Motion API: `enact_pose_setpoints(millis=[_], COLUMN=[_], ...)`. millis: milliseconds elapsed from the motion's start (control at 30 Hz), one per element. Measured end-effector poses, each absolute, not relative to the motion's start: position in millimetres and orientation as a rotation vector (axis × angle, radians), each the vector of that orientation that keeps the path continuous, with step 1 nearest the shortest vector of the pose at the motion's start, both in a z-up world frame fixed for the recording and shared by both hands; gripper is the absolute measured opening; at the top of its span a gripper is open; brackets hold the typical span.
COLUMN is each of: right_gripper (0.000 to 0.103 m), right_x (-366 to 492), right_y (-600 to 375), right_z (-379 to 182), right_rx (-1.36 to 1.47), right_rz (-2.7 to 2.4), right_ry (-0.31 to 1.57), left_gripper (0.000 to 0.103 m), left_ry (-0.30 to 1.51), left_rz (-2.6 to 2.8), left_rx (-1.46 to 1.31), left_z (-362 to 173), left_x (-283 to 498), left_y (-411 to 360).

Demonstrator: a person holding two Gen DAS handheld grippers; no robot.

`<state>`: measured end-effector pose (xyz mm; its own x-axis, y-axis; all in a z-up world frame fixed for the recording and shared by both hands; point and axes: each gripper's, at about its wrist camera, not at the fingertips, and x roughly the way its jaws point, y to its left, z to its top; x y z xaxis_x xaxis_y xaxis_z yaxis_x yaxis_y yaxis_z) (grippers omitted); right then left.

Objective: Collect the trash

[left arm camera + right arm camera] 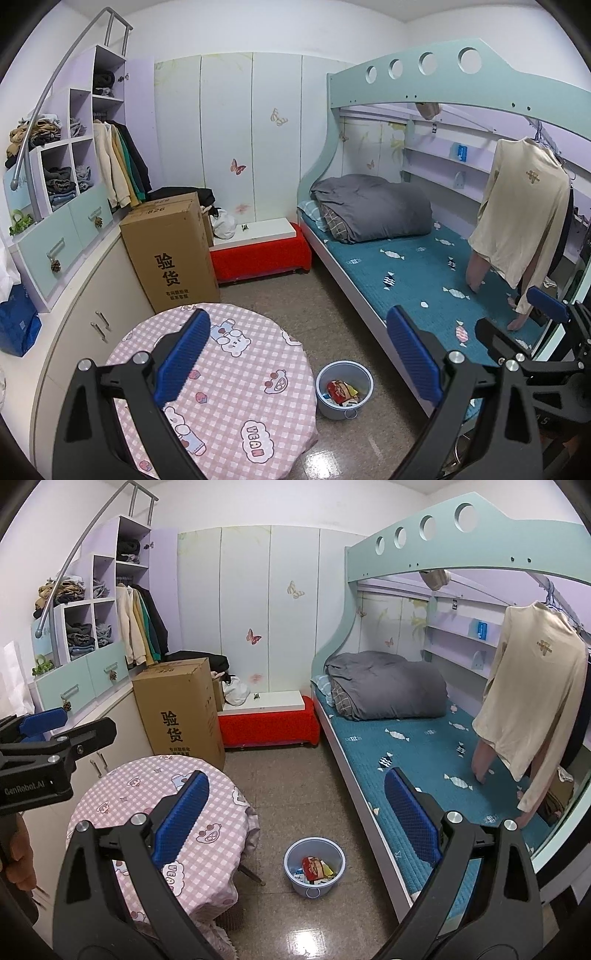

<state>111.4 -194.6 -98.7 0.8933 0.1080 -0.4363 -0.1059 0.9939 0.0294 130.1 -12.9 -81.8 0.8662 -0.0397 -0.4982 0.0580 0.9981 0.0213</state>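
A small pale blue bin point(344, 387) stands on the floor between the round table and the bed, with red and yellow wrappers point(341, 391) inside. It also shows in the right wrist view point(314, 866) with the wrappers point(314, 867) in it. My left gripper point(299, 358) is open and empty, held high above the table and bin. My right gripper point(297, 819) is open and empty, also high above the floor. The right gripper shows at the right edge of the left wrist view point(524, 317); the left gripper shows at the left edge of the right wrist view point(62, 727).
A round table point(221, 387) with a pink checked cloth is at lower left. A bunk bed point(424, 280) with a teal sheet and grey duvet fills the right. A cardboard box point(171, 251), red bench point(260, 254) and wardrobe cabinets point(74, 221) line the left and back.
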Motion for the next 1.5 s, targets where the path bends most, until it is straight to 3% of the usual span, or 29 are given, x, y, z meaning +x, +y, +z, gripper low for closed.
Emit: enact_pose_setpoints(millis=[1500], right_gripper=[0.094], right_x=[143], right_y=[-189], right_z=[-100], right_rx=[0.003], right_rz=[0.149], right_ry=[0.483], left_gripper=[0.094], left_ry=[0.541], left_rz=[-0.047], left_rx=[0.032], left_z=[-90], left_x=[155], left_y=[-5])
